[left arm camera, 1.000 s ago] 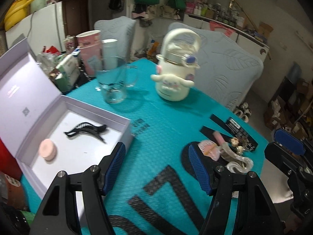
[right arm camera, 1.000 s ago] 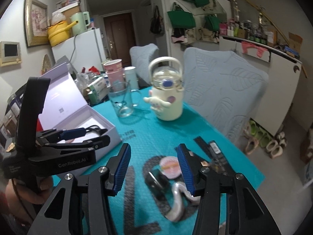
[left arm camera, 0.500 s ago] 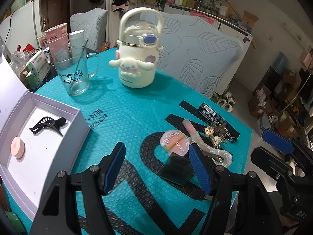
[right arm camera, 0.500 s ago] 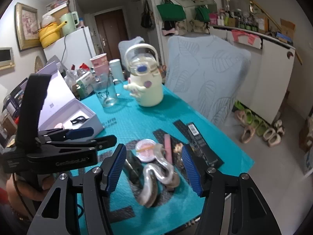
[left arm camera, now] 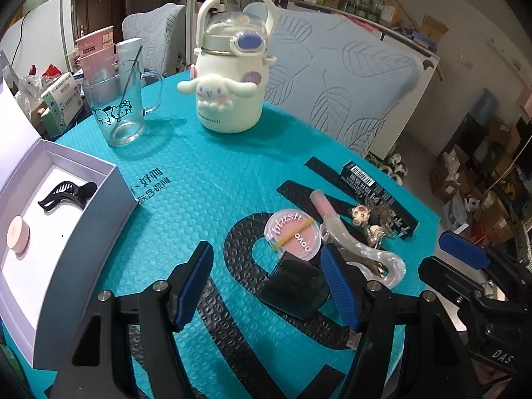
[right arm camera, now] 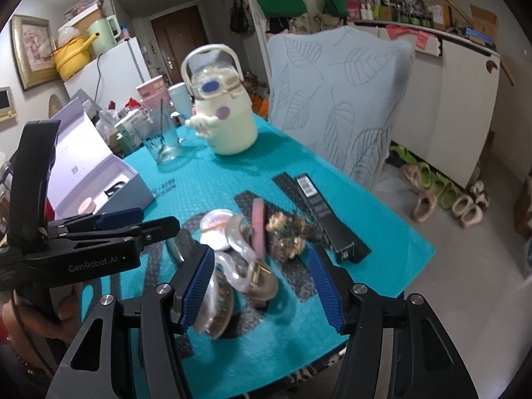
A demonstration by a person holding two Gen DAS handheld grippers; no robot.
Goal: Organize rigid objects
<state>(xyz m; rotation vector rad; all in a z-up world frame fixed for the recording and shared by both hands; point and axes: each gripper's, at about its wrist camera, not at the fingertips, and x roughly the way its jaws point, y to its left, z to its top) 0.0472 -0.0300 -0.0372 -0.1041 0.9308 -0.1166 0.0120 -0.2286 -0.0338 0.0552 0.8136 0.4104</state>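
Beyond the clutter of blush compact [left arm camera: 293, 234], clear hair claw [right arm camera: 244, 266] and black box [right arm camera: 327, 219], both released grippers [left arm camera: 266, 281] [right arm camera: 261, 287] now hang lower over the bench [left arm camera: 206, 179].

Far across my teal mat [left arm camera: 206, 179] stands a cream character bottle [left arm camera: 229, 93] with a white loop handle, upright. Left of it I see a glass mug [left arm camera: 116, 109] with a stirrer leaning inside, and behind that some pink paper cups [left arm camera: 94, 50]. A green-and-white carton [left arm camera: 60, 103] lies off the mat's far left edge among clutter. Beyond the table a grey chair cover [right arm camera: 339, 99] with a leaf pattern fills the right side. From my right view, a white fridge [right arm camera: 109, 66] stands far left, a yellow watering can [right arm camera: 71, 56] on top. Slippers [right arm camera: 445, 196] lie on the floor right. Green bags [right arm camera: 279, 3] hang on the far wall.
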